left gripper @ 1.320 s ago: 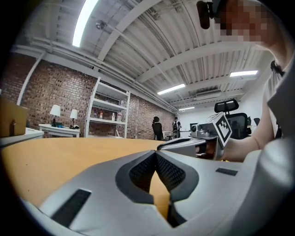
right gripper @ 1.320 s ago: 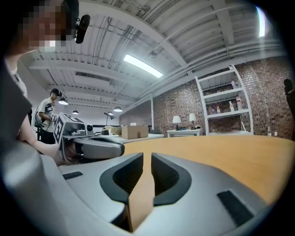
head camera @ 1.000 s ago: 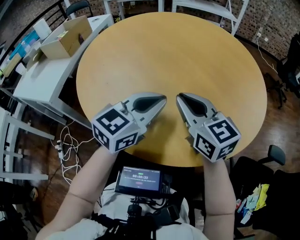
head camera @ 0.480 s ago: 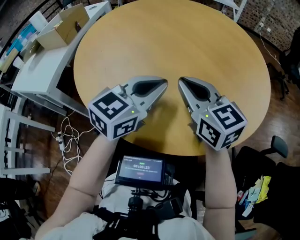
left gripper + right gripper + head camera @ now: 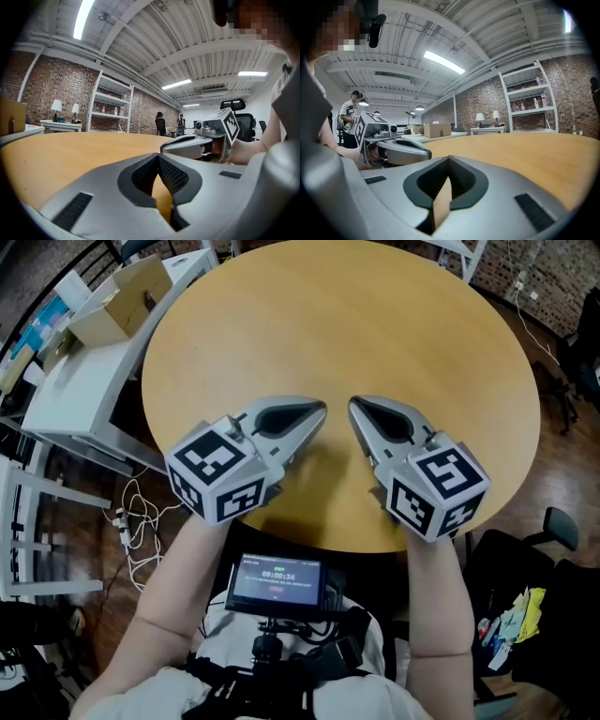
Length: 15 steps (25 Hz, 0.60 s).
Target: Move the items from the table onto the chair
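Now both jaws clenched, empty: left gripper [image 5: 321, 412], right gripper [image 5: 353, 405] just closed, tips over table [image 5: 375, 324]

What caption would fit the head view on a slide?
Left gripper and right gripper, both shut and empty, held side by side over a round wooden table.

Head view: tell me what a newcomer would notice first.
The round tan wooden table fills the middle, nothing on the part shown. Over its near edge are held the grey left gripper and right gripper, each with a black-and-white marker cube, fingers shut, tips angled together. A brown cardboard box sits on the white desk at upper left.
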Available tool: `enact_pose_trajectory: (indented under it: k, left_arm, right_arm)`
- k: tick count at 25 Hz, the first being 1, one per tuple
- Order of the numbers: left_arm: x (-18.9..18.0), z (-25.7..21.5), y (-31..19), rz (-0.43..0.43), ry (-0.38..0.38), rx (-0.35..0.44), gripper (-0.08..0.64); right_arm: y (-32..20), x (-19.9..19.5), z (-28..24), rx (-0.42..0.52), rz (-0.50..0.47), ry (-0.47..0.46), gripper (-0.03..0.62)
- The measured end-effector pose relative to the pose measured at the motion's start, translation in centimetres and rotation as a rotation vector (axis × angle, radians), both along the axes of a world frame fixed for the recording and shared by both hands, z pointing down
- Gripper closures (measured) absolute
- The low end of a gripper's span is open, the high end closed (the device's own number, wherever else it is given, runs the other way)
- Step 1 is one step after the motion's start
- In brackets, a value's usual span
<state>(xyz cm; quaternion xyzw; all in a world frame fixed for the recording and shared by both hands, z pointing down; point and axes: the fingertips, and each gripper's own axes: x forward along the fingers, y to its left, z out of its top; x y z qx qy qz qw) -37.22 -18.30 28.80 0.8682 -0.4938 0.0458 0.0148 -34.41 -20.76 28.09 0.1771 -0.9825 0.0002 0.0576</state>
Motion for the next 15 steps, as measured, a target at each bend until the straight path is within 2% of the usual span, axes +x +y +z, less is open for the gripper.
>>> enact_pose_trajectory:
  k: [15]
  left_arm:
    - [0.3, 0.38, -0.01, -0.004, -0.007, -0.01, 0.551]
  right_arm:
    - [0.06, 0.33, 0.33, -0.014, 0.009, -0.008, 0.589]
